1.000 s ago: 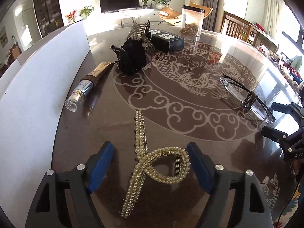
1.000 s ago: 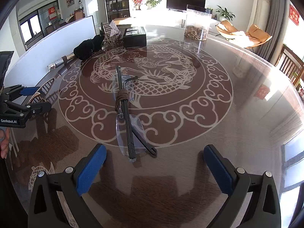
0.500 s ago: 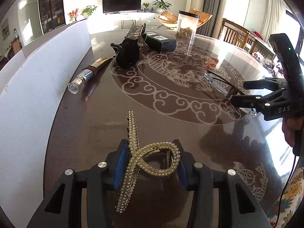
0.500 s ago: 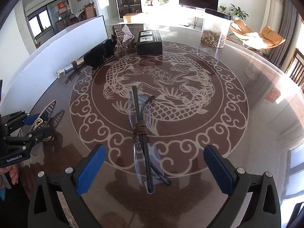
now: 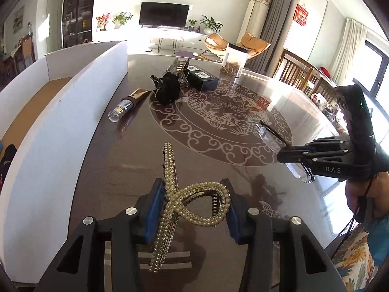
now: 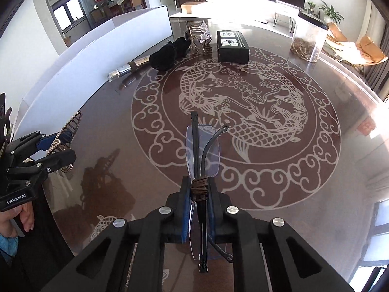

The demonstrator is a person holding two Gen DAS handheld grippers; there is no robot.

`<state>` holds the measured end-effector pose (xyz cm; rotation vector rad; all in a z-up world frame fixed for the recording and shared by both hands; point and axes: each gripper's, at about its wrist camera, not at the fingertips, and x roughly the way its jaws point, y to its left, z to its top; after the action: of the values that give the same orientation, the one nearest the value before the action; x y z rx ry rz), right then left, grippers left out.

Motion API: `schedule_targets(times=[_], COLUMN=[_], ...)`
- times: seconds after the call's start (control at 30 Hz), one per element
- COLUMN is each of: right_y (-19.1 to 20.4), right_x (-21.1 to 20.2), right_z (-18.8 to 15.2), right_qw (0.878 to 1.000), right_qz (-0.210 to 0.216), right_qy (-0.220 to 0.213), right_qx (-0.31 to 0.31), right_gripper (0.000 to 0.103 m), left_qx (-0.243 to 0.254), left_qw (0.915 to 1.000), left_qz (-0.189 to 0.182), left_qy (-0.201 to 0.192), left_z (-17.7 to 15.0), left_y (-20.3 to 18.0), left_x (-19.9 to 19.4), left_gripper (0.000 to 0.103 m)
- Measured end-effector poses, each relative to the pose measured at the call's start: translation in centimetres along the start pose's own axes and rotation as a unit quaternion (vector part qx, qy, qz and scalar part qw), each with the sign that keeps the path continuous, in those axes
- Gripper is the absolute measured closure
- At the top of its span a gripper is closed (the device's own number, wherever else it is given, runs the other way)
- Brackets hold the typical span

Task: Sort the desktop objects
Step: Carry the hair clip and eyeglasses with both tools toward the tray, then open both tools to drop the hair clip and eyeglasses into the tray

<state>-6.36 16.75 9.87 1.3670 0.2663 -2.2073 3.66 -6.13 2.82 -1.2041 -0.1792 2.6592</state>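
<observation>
Showing, left wrist view: left gripper [image 5: 192, 208] fingers clamped on pearl hair clip [image 5: 192, 204], its long arm reaching past the fingertips above the surface [image 5: 116, 170]. Right wrist view: right gripper [image 6: 198, 204] fingers closed on folded glasses [image 6: 203, 155], lens projecting ahead.

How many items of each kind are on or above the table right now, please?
Hair clips: 3, a pearl clip, a black clip, a metallic clip
Glasses: 1
Cosmetic tube: 1
Black box: 1
Clear jar: 1
Total: 7
</observation>
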Motion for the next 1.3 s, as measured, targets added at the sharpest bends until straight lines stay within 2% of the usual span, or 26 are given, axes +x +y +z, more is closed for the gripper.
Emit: schedule_targets(times=[0.1, 0.23, 0.43, 0.6, 0.73, 0.87, 1.0, 1.07, 1.13, 1.17, 1.2, 1.3], right_y=[1.8, 5.8, 15.4, 23.9, 29.7, 33.9, 35.7, 36.1, 36.0, 36.2, 36.2, 36.5], right_x=[-1.6, -4.1, -5.9, -4.3, -0.4, 3.9, 6.6, 7.3, 7.7, 7.9, 8.0, 7.8], right_z=[-0.1, 2.5, 9.2, 14.2, 15.6, 14.7, 13.7, 13.4, 13.1, 12.8, 12.6, 11.7], right_qw=[1.000, 0.996, 0.980, 0.965, 0.958, 0.956, 0.955, 0.954, 0.952, 0.951, 0.950, 0.945], right_qz=[0.015, 0.047, 0.125, 0.184, 0.220, 0.210, 0.188, 0.189, 0.191, 0.191, 0.191, 0.187], right_qy=[-0.015, -0.057, -0.112, -0.115, -0.077, -0.036, -0.022, -0.021, -0.021, -0.019, -0.016, -0.031], right_qx=[-0.009, -0.041, -0.112, -0.148, -0.164, -0.201, -0.229, -0.232, -0.237, -0.242, -0.248, -0.265], right_gripper=[0.089, 0.089, 0.089, 0.089, 0.089, 0.089, 0.089, 0.088, 0.083, 0.075, 0.069, 0.066], left_qx=[-0.025, -0.057, -0.072, -0.124, -0.159, -0.168, -0.174, -0.185, -0.194, -0.194, -0.191, -0.165], left_qw=[0.9994, 0.9962, 0.9863, 0.9757, 0.9681, 0.9648, 0.9606, 0.9570, 0.9551, 0.9548, 0.9552, 0.9581], left_qz=[0.005, 0.031, 0.135, 0.178, 0.194, 0.200, 0.213, 0.218, 0.220, 0.222, 0.223, 0.226], left_qy=[-0.023, -0.058, -0.062, -0.030, 0.006, 0.031, 0.038, 0.046, 0.042, 0.039, 0.038, 0.061], left_z=[0.6, 2.2, 5.7, 6.8, 5.9, 4.8, 4.6, 4.7, 4.9, 5.1, 5.3, 5.7], left_y=[1.7, 6.2, 14.8, 22.0, 25.7, 26.9, 27.4, 27.9, 28.1, 28.1, 28.1, 27.7], left_x=[-3.3, -8.2, -12.5, -11.6, -8.8, -6.3, -5.4, -5.0, -5.2, -5.4, -5.5, -4.7], left_gripper=[0.057, 0.057, 0.057, 0.057, 0.057, 0.057, 0.056, 0.047, 0.025, 0.018, 0.005, 0.003])
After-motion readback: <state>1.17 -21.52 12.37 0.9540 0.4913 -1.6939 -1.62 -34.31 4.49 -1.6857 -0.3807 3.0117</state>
